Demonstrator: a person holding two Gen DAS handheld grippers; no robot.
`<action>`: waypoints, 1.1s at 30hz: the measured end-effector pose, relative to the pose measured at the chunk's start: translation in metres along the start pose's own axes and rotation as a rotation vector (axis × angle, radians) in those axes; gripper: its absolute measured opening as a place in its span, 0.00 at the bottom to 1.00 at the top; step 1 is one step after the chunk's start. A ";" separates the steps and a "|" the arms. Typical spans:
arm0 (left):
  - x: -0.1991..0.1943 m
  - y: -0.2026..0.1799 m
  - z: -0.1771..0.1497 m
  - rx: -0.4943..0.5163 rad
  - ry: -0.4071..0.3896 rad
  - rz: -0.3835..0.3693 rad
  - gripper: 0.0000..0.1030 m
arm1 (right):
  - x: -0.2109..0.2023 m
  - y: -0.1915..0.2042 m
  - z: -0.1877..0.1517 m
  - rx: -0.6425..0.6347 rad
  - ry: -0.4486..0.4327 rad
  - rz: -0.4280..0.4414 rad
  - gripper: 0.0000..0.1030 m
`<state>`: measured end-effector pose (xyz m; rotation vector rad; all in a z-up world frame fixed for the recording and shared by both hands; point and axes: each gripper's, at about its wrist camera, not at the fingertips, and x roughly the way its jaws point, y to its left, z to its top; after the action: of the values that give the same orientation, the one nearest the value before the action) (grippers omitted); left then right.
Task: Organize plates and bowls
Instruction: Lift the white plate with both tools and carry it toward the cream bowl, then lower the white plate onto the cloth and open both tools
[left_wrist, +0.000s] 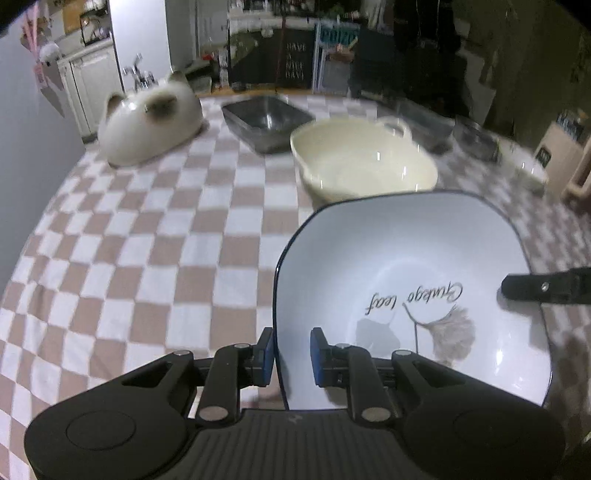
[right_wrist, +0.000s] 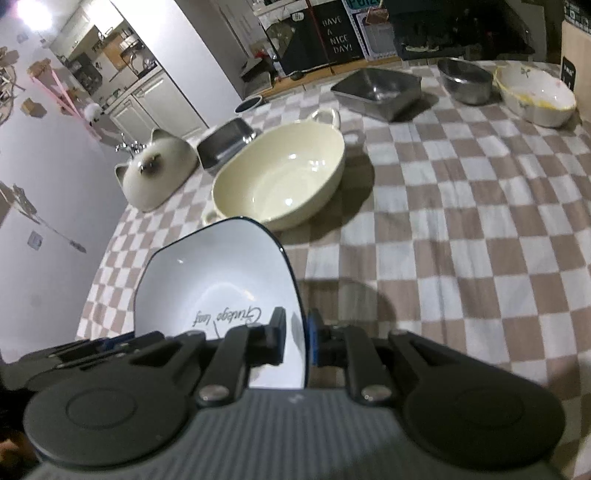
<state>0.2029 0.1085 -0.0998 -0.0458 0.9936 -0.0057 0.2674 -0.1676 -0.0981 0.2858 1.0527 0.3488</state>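
A white square bowl (left_wrist: 406, 258) with a dark rim and script lettering inside hangs tilted over the checked tablecloth (left_wrist: 147, 266). My left gripper (left_wrist: 291, 356) straddles the bowl's left rim. Its outer pad lies beside the rim, its inner pad stands off with a strip of white showing, so it is open. One finger of the right gripper (left_wrist: 532, 288) reaches over the opposite rim. In the right wrist view my right gripper (right_wrist: 297, 336) is shut on the bowl's (right_wrist: 214, 273) right rim. The left gripper's fingers (right_wrist: 81, 350) show at the lower left.
Just beyond the held bowl sits a cream oval bowl (left_wrist: 362, 166) (right_wrist: 280, 177) with handles. A white cat-eared dish (left_wrist: 147, 125) and a steel square pan (left_wrist: 266, 122) lie farther back. Another steel pan (right_wrist: 376, 92), a round steel bowl (right_wrist: 465, 83) and a flowered bowl (right_wrist: 535, 98) stand at the far right.
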 end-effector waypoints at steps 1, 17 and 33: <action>0.004 0.000 -0.002 -0.001 0.016 -0.006 0.20 | 0.001 0.001 -0.002 -0.009 0.001 -0.009 0.17; 0.033 -0.014 0.004 0.001 0.029 0.003 0.22 | -0.001 0.003 -0.015 -0.018 0.023 -0.070 0.18; 0.031 -0.020 0.008 0.034 -0.012 -0.035 0.22 | 0.025 -0.001 -0.022 -0.039 0.093 -0.194 0.15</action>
<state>0.2269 0.0883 -0.1207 -0.0322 0.9803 -0.0543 0.2592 -0.1569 -0.1281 0.1317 1.1537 0.2093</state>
